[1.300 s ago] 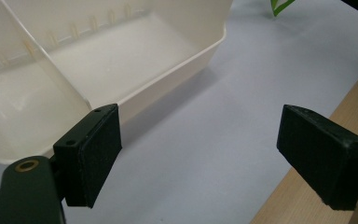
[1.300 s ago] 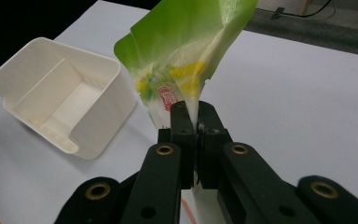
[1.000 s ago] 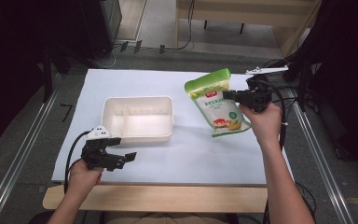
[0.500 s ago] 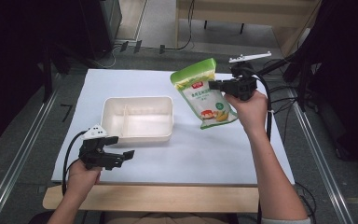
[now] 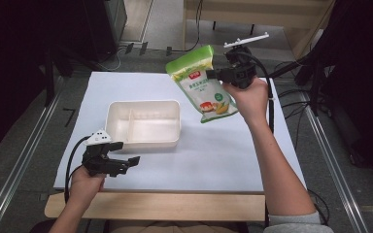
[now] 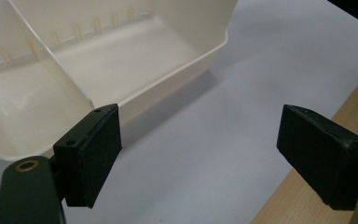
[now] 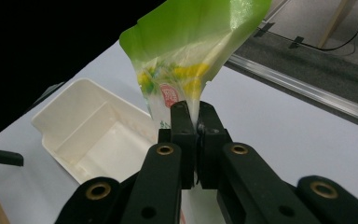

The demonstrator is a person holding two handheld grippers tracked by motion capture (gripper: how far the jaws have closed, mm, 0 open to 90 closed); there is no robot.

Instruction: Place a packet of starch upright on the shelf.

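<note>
right tool (image 5: 212,75) clamped on green pouch (image 5: 201,87); left tool (image 5: 126,161) apart beside white tray (image 5: 143,141)

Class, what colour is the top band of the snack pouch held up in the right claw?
Bright green on the snack pouch, clearest in the high view.

My right tongs (image 5: 212,75) have carried the green pouch (image 5: 201,85) up off the desk (image 5: 223,155), toward eleven o'clock, nearer the cream tray (image 5: 143,141); it now hangs in the air.
</note>
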